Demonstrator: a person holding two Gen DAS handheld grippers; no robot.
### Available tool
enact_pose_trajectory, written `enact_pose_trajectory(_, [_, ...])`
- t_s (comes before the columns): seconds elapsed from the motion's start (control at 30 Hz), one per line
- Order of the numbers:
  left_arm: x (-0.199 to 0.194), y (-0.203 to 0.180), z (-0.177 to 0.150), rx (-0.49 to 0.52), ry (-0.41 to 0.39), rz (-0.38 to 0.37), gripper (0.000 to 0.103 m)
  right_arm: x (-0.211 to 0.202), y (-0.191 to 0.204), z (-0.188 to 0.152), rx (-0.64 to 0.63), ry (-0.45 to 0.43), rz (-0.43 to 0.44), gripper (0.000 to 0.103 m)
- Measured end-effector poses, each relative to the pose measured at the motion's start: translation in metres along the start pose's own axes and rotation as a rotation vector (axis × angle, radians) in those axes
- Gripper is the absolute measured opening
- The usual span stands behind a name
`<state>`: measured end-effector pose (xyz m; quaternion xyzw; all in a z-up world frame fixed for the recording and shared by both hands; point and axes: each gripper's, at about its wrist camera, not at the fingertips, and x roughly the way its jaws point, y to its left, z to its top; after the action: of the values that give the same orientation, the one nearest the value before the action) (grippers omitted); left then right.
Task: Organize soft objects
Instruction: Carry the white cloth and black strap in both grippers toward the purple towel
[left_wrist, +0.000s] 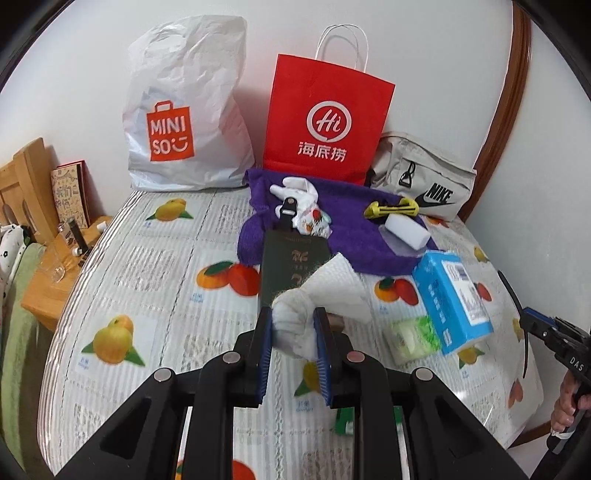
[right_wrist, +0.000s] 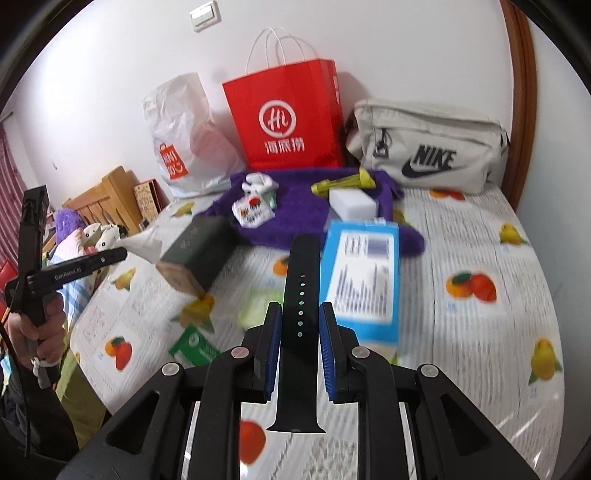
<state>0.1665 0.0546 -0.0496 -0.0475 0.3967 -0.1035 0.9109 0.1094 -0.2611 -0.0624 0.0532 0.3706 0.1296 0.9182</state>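
Fruit-printed bedding (left_wrist: 155, 258) is seen against a white wall, with a red paper bag (left_wrist: 327, 118) and a purple towel (left_wrist: 354, 229) at the back. A crumpled white tissue (left_wrist: 314, 306) is clamped between the closed-in jaws of the left gripper (left_wrist: 293, 341) above the bed. A black watch strap (right_wrist: 300, 317) is pinched lengthwise by the right gripper (right_wrist: 300, 345), beside a blue box (right_wrist: 364, 280).

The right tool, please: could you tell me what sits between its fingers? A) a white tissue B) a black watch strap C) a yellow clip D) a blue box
B: in the right wrist view, the black watch strap with its row of holes runs lengthwise between the right tool fingers; the white tissue is in the left tool.
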Motion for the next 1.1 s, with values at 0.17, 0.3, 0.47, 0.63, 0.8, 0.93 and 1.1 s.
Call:
enact_pose_trajectory(0.17, [0.013, -0.003, 0.018, -0.003, 0.004, -0.015, 0.020, 0.016, 0.002, 0.028, -0.012, -0.014, 0.010, 0.020])
enact_pose_trajectory(0.3, [0.026, -0.005, 0.030, -0.006, 0.016, -0.015, 0.021, 0.031, 0.001, 0.047, -0.015, -0.019, 0.018, 0.020])
enact_pose_trajectory(0.47, [0.046, -0.004, 0.050, -0.025, 0.021, -0.014, 0.021, 0.058, -0.006, 0.068, -0.007, -0.008, 0.029, 0.020])
enact_pose_trajectory(0.63, [0.067, -0.002, 0.070, -0.037, 0.030, -0.016, 0.021, 0.086, -0.012, 0.087, -0.016, 0.008, 0.031, 0.020])
enact_pose_trajectory(0.8, [0.087, 0.000, 0.088, -0.036, 0.036, -0.016, 0.020, 0.109, -0.017, 0.105, -0.023, 0.013, 0.030, 0.020])
enact_pose_trajectory(0.93, [0.104, 0.002, 0.100, -0.039, 0.042, -0.020, 0.020, 0.132, -0.020, 0.118, -0.028, 0.023, 0.022, 0.020])
enact_pose_trajectory(1.1, [0.129, 0.004, 0.111, -0.050, 0.066, -0.025, 0.021, 0.162, -0.022, 0.134, -0.025, 0.043, 0.024, 0.020])
